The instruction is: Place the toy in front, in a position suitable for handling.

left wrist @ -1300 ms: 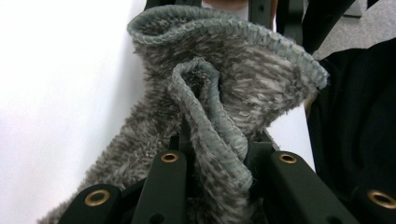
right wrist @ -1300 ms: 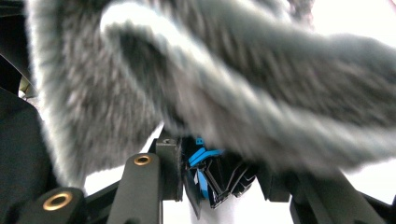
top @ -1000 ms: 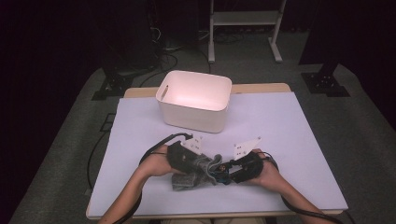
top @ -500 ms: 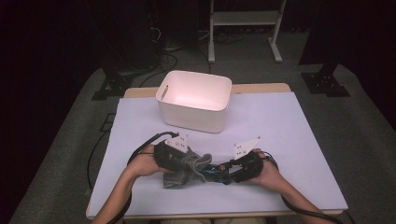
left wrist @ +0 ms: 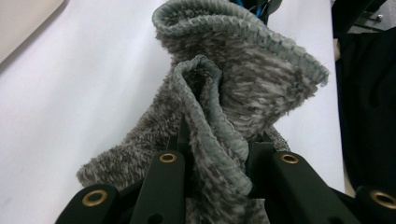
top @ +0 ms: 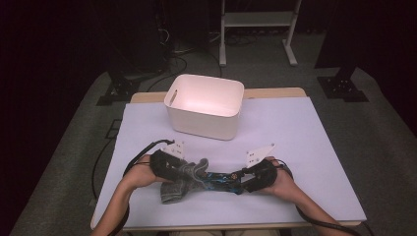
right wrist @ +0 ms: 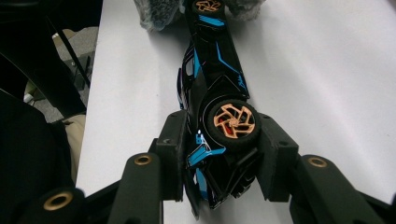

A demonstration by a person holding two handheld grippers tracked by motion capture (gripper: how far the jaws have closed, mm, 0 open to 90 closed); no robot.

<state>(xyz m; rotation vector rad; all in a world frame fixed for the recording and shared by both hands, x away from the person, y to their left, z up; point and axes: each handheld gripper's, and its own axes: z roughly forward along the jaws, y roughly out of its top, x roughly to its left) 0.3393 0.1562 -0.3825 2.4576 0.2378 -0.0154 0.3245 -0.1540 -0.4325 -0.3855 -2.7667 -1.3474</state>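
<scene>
Two things sit in my jaws. My left gripper (left wrist: 212, 186) is clamped on a fuzzy grey knitted sock (left wrist: 233, 93), its ribbed cuff folded up between the black jaws. My right gripper (right wrist: 219, 154) is clamped on the tail of a glossy black toy car (right wrist: 212, 93) with blue stripes and an orange-spoked wheel, lying on its side on the white desk (top: 305, 147); its far end reaches into the sock's opening. Beyond them, well apart, stands a white plastic bin (top: 205, 105) with rounded corners.
</scene>
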